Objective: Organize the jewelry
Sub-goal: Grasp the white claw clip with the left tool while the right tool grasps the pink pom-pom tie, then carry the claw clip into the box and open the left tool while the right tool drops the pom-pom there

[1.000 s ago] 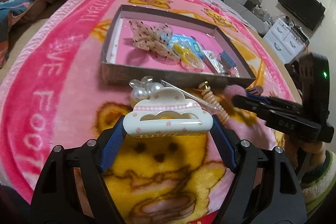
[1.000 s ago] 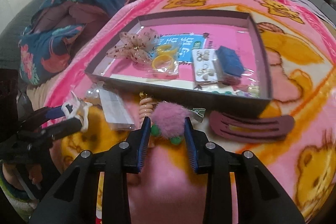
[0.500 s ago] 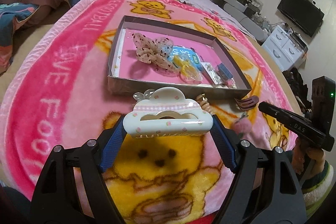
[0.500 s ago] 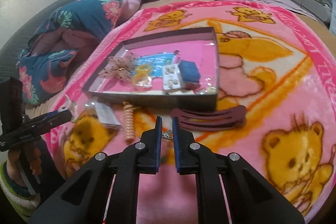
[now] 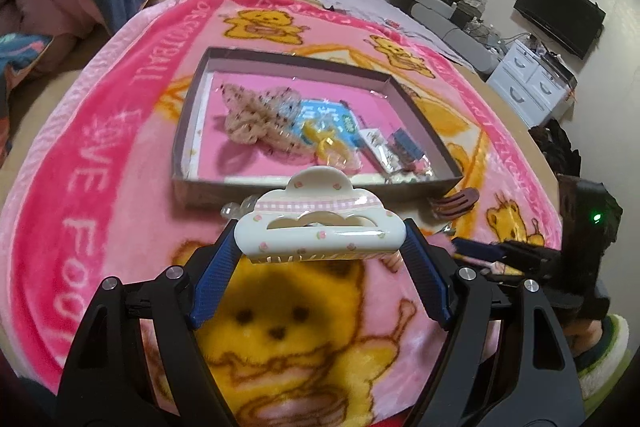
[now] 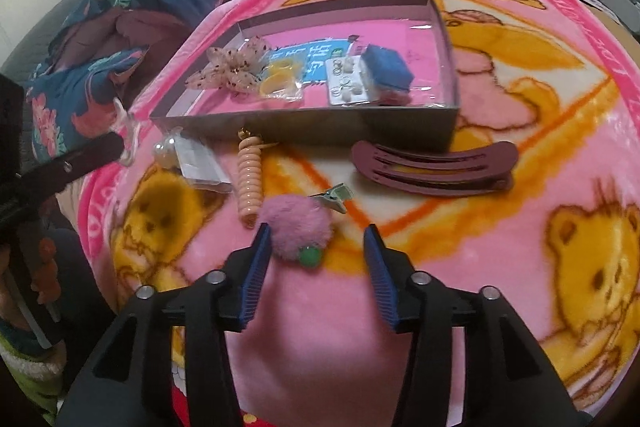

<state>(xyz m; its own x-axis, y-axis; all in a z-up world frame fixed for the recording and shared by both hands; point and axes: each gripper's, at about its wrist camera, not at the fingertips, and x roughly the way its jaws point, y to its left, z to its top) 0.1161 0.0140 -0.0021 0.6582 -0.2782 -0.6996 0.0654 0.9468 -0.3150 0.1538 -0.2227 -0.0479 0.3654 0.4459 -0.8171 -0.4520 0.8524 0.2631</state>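
Observation:
My left gripper (image 5: 320,251) is shut on a cream claw hair clip (image 5: 318,225) with pink trim, held above the blanket in front of the grey box (image 5: 188,131). My right gripper (image 6: 316,247) is open; a pink pom-pom clip (image 6: 296,227) lies on the blanket at its left finger. The box (image 6: 304,123) holds a dotted bow (image 6: 236,71), yellow bands (image 6: 280,79), an earring card (image 6: 346,85) and a blue pad (image 6: 386,67). The right gripper also shows at the right of the left wrist view (image 5: 500,255).
On the blanket before the box lie a maroon hair clip (image 6: 432,163), a peach coil tie (image 6: 250,179), a clear packet (image 6: 200,163) and pearl beads (image 6: 166,151). Bedding (image 6: 120,19) is piled at the left. A white drawer unit (image 5: 532,83) stands at far right.
My right gripper went from shut to open, and the pom-pom clip now lies by its left finger. The left gripper rose and drew back a little with the claw clip.

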